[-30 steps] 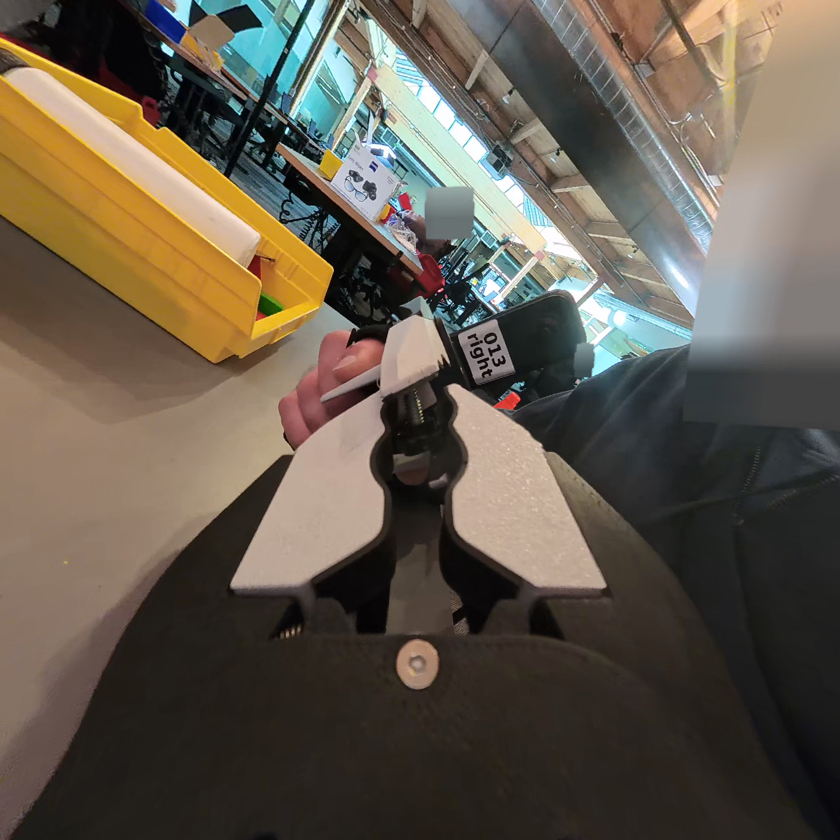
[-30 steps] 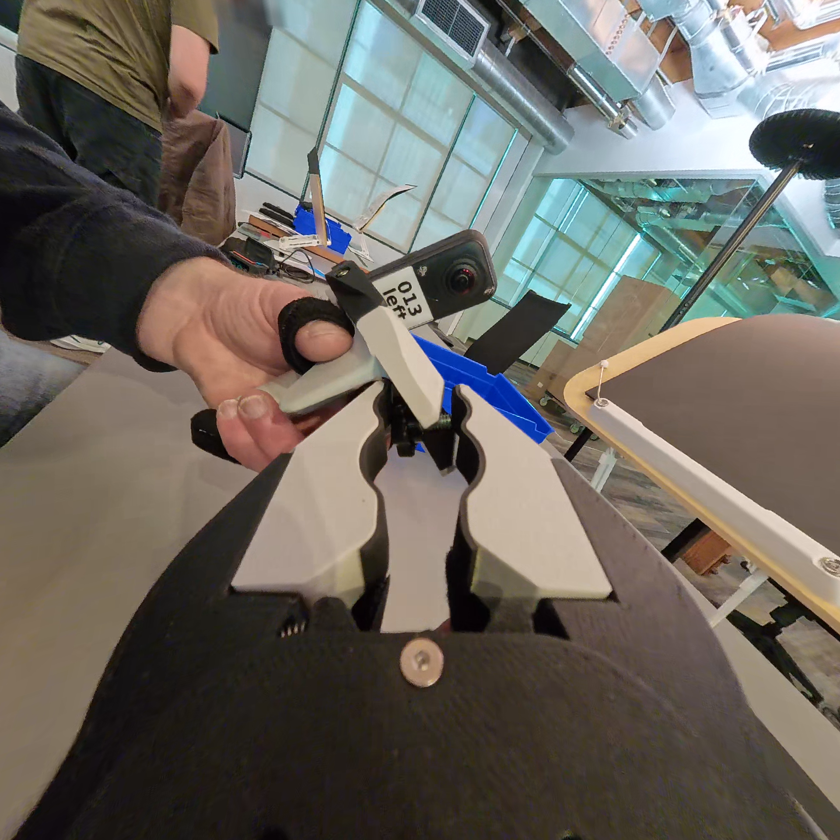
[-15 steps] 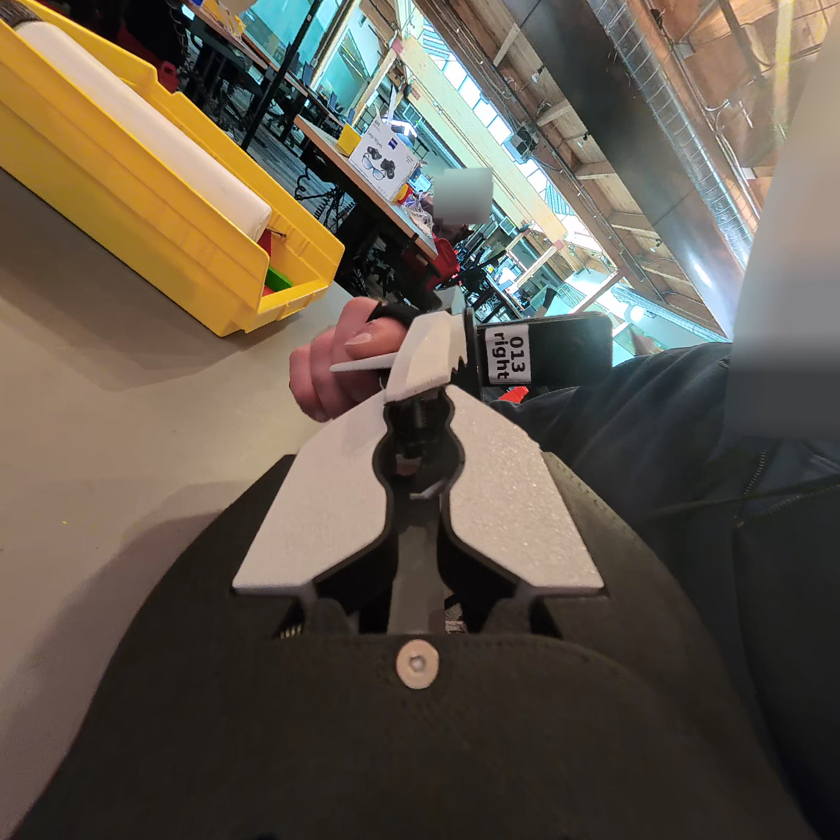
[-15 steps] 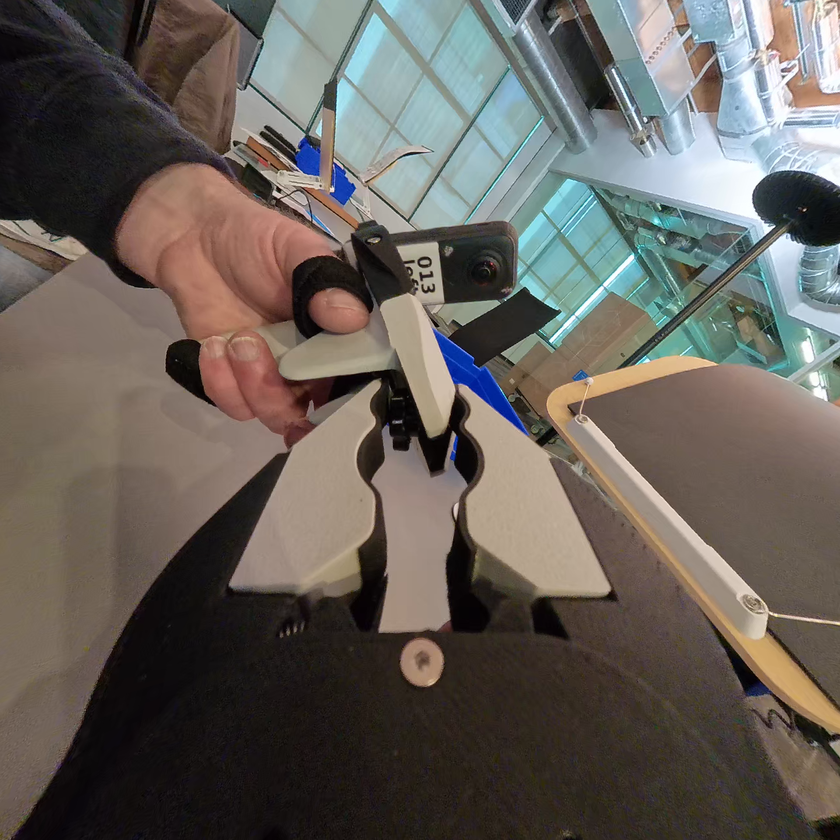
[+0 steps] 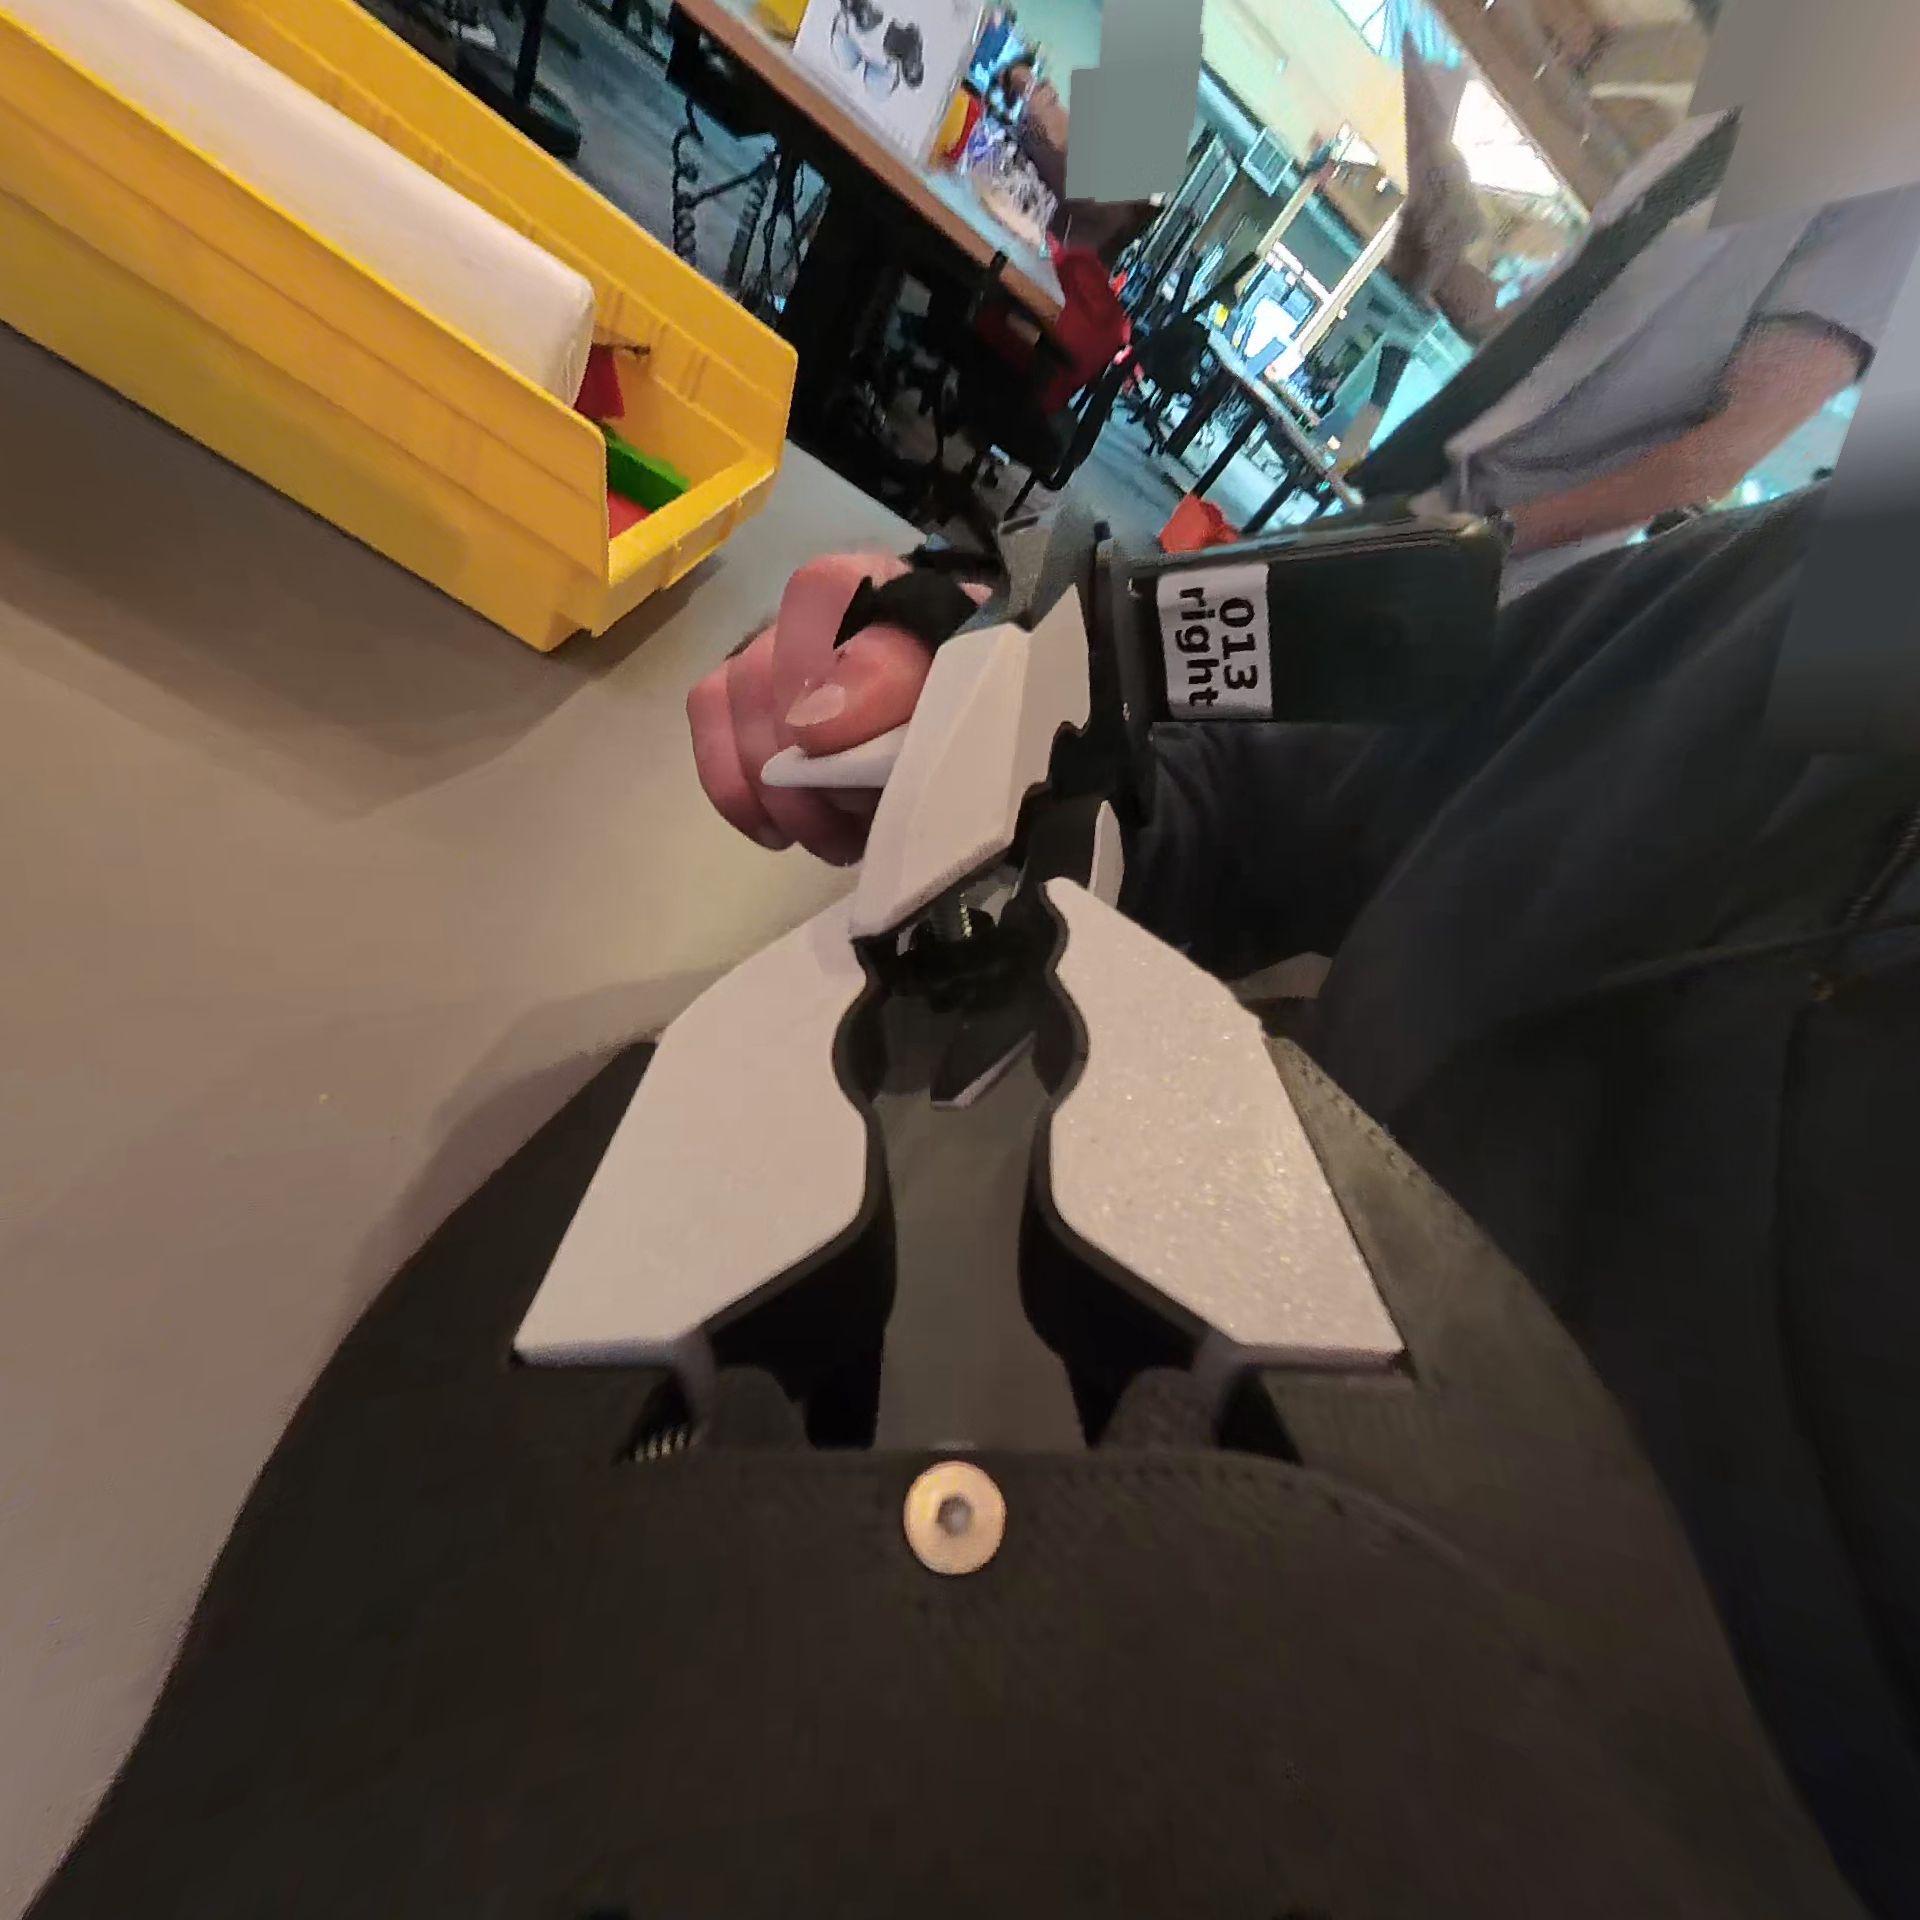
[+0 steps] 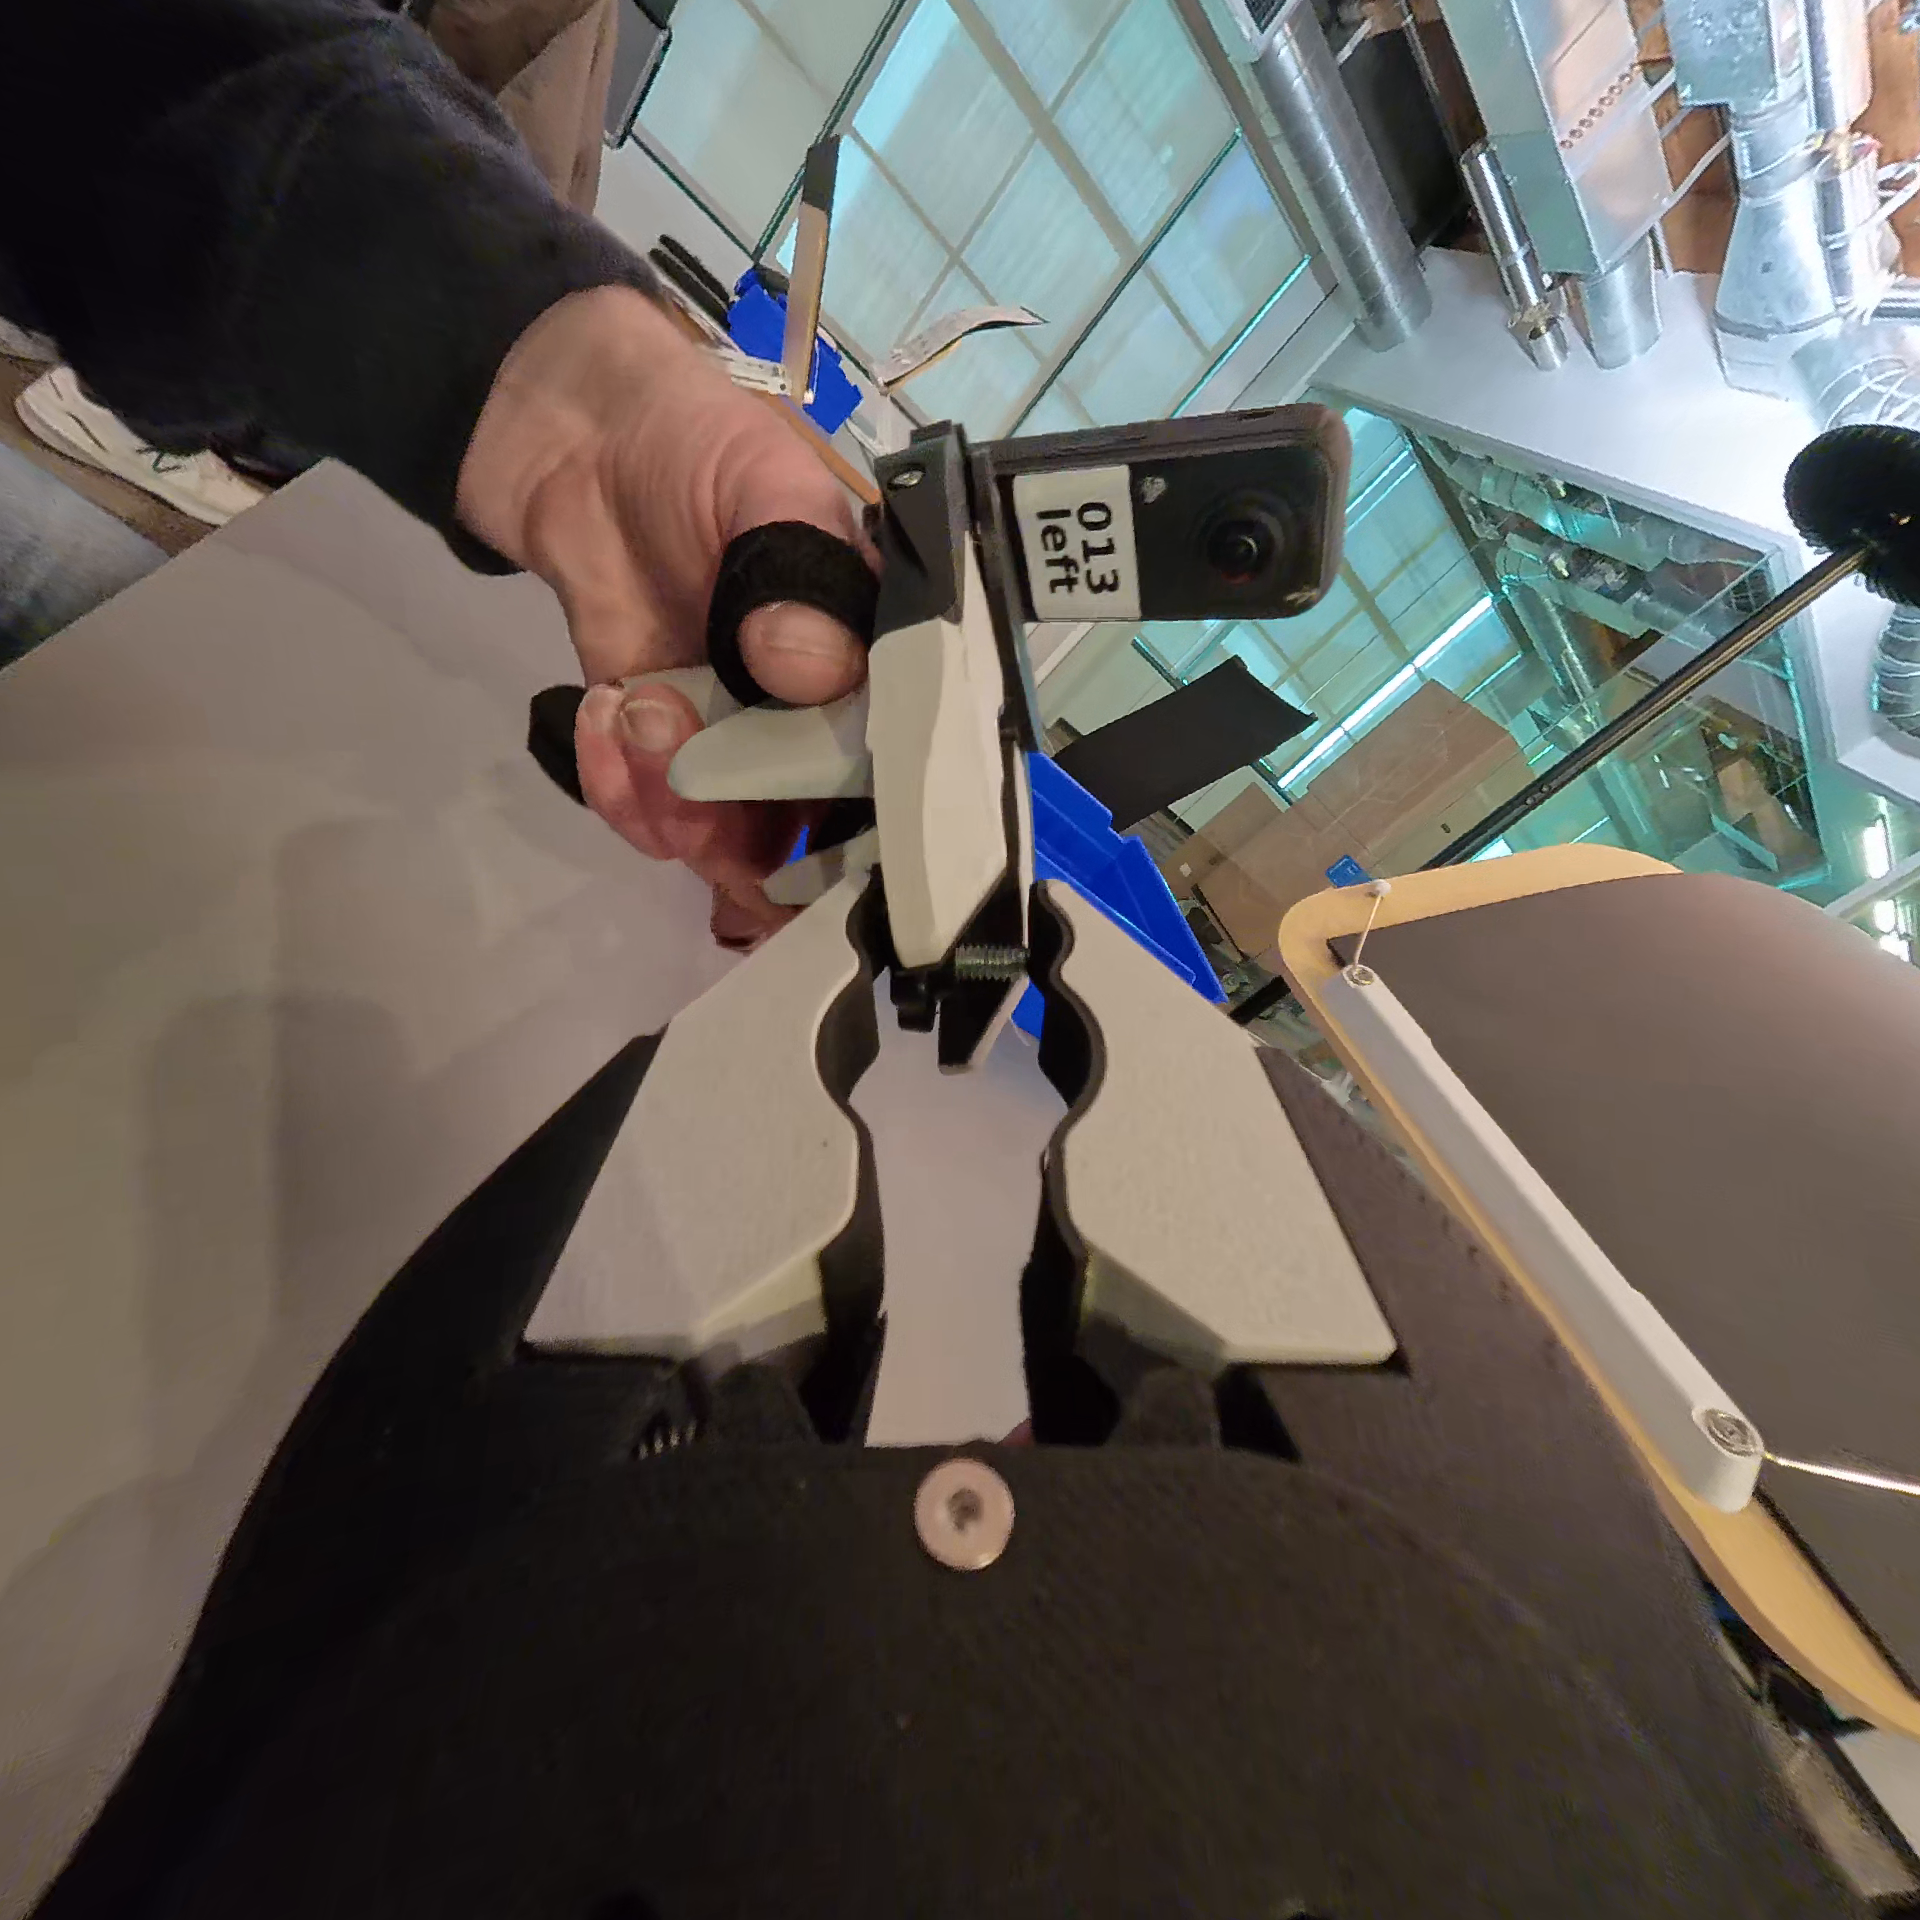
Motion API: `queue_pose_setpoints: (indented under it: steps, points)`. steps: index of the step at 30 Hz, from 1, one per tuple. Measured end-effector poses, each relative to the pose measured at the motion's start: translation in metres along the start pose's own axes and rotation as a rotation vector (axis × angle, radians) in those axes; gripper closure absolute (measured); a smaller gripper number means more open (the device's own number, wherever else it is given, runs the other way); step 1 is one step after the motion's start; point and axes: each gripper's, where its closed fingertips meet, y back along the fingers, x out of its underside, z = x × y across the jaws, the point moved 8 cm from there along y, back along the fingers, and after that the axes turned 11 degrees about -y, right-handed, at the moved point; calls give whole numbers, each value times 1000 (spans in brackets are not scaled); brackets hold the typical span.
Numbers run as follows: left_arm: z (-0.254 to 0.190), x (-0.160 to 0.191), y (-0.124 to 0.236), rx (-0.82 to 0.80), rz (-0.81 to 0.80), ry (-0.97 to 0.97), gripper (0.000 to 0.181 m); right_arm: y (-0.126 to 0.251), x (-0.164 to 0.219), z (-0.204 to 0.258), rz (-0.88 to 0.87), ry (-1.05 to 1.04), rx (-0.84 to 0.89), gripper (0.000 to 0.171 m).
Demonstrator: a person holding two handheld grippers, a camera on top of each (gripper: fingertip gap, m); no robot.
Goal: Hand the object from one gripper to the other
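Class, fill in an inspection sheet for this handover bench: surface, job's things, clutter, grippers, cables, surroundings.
Surface: plain grey table.
Job's things: small threaded bolt, up in the air between both grippers.
Clutter: yellow bin holding a white roll and red and green blocks; blue bin.
Grippers: left gripper and right gripper meet tip to tip around the bolt; which one grips it cannot be told.
Cables: thin wire on a side board.
Surroundings: windows, ceiling ducts, far desks.

We are in an open workshop: a yellow parts bin (image 5: pixel 436 416) ahead-left, cluttered workbenches (image 5: pixel 935 197) beyond, exposed ducts (image 6: pixel 1351 187) and glass walls (image 6: pixel 1039 239) overhead.
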Motion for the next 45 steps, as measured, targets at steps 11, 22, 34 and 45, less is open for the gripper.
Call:
queue_pose_setpoints:
  steps: [11, 22, 34, 45]
  points:
    - [0, -1, 3, -15, 29, 51, 161, 0, 0, 2, 54, 150, 33, 147]
    - [-2, -1, 4, -27, 8, 65, 161, 1, -1, -1, 43, 27, -7, 149]
    - [-18, -11, 17, -409, 120, -552, 139, 3, 22, -36, -187, -1074, -365, 149]
    - [-35, -7, -19, -777, 345, -1307, 155, -2, 28, -30, -260, -1435, -639, 149]
